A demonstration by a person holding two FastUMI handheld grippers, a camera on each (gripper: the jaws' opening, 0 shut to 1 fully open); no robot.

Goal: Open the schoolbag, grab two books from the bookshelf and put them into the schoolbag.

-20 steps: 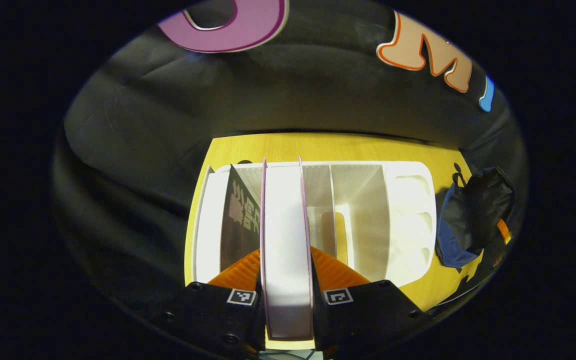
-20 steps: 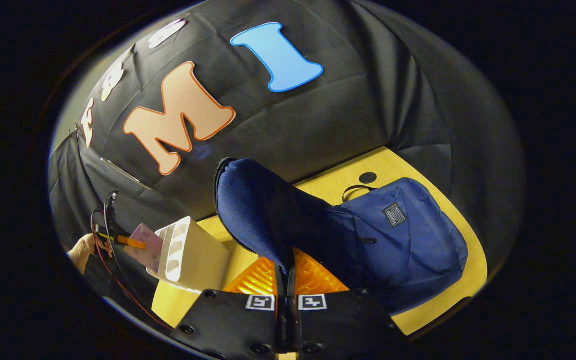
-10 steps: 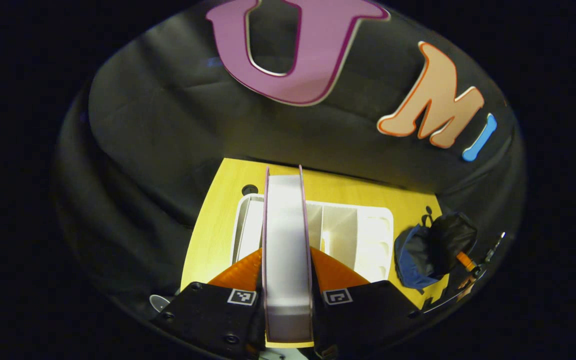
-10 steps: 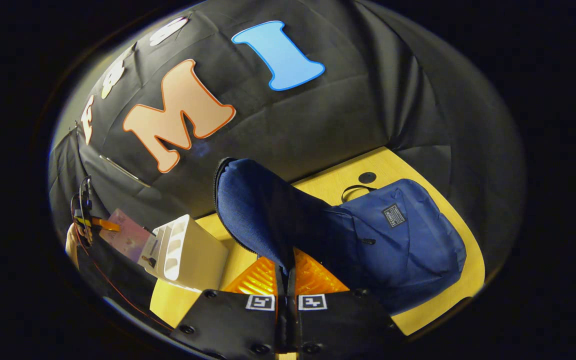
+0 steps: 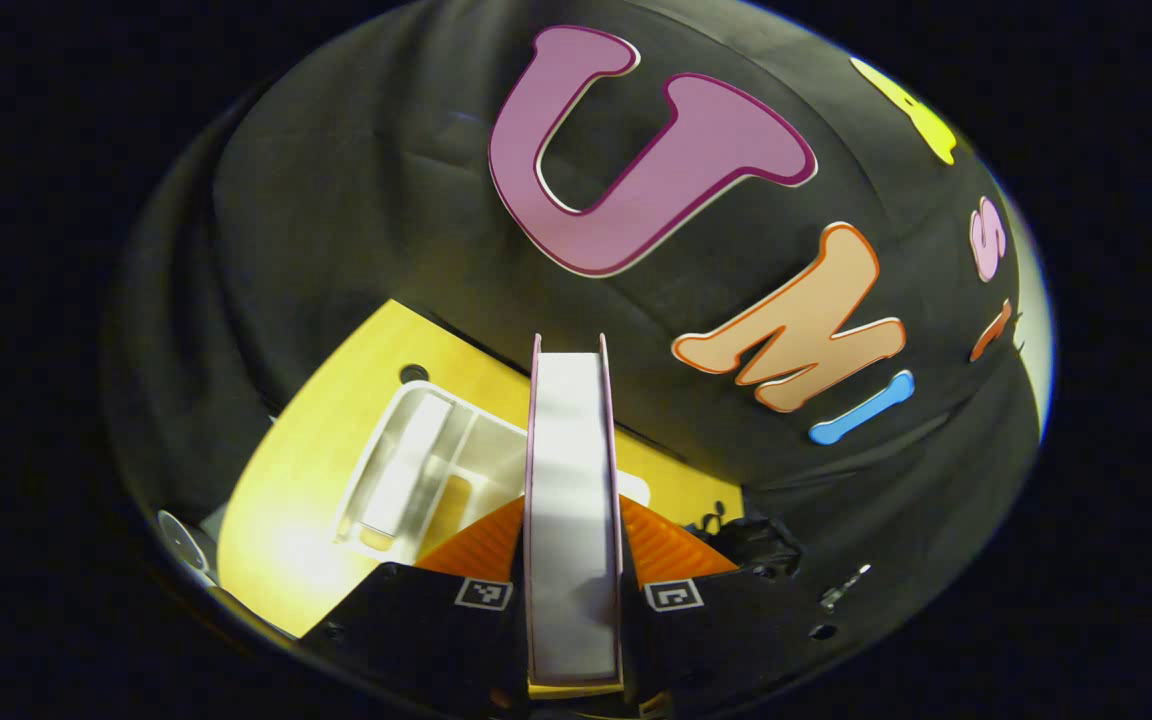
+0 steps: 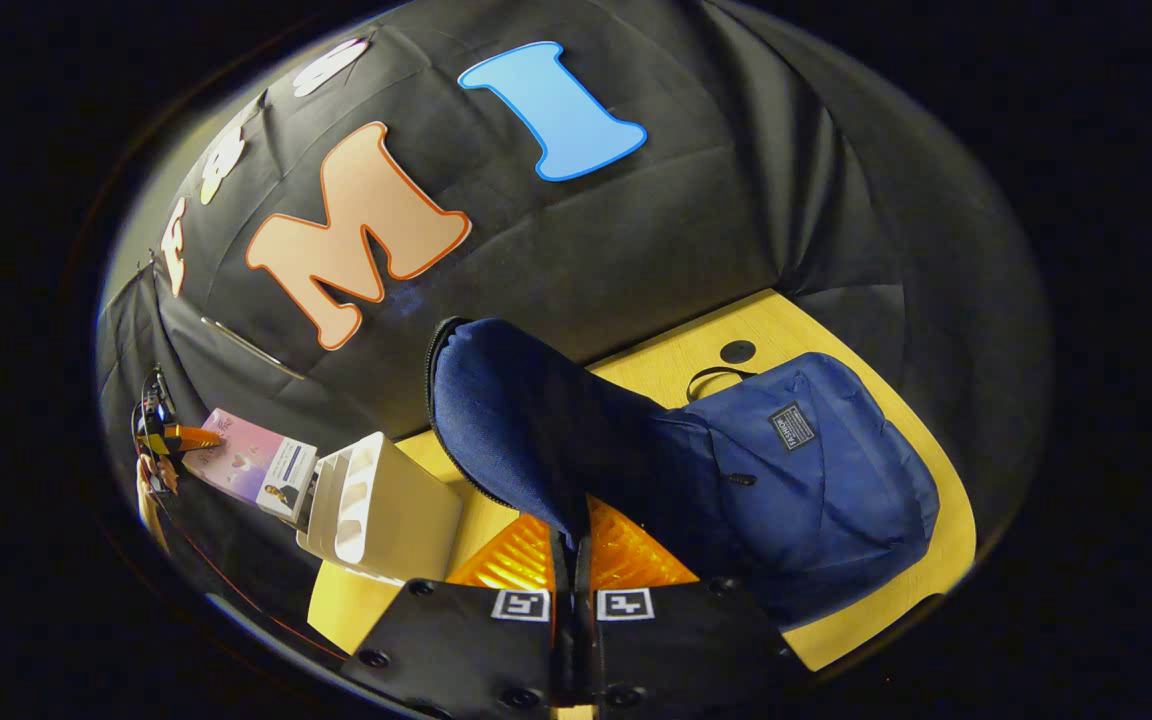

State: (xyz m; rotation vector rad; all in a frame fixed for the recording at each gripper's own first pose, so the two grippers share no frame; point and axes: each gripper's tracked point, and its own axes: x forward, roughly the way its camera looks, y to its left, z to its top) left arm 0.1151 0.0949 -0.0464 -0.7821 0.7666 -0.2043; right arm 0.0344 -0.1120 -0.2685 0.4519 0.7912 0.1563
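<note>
Above the bookshelf [image 5: 416,470], left gripper [image 5: 573,560] clamping the book [image 5: 573,480]; right gripper [image 6: 573,560] pinching the schoolbag [image 6: 736,470] flap open; keeping book edge-on.

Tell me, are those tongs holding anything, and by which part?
Yes. The left tongs clamp a pink-covered book across its covers, at one end. The right tongs pinch the open flap of the blue schoolbag.

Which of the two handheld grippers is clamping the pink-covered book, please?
The left gripper: the pink-covered book stands edge-on between its fingers, above the white plastic bookshelf. The right gripper pinches the blue fabric schoolbag's flap instead.
</note>
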